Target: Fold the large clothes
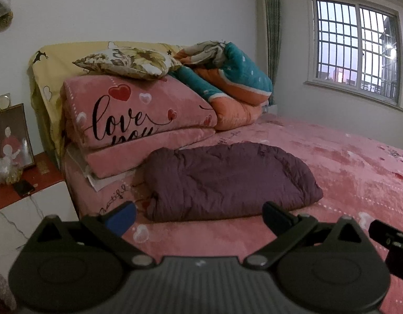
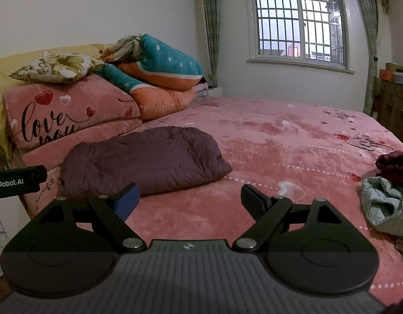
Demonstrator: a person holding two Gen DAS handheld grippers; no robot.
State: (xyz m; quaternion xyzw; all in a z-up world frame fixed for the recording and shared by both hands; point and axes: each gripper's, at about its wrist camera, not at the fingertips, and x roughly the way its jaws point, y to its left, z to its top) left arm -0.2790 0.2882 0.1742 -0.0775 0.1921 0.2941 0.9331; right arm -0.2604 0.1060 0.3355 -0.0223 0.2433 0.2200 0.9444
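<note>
Both the left tongs (image 1: 198, 216) and right tongs (image 2: 189, 200) are gaping empty; ahead, the folded purple coat (image 1: 227, 180) is lying crosswise on the bed (image 2: 293, 141), stacked pink quilts (image 1: 133, 115) sitting beyond-left.

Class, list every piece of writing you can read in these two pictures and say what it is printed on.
"love you": black script on the folded pink blanket; the lower word is cut off by the fold.
"enRobot.AI": white print on the left gripper, seen at the right-wrist view's left edge; its beginning is out of frame.
Script on the pink bedspread: too distorted to read.
Letters on the orange quilt: too blurred.
</note>
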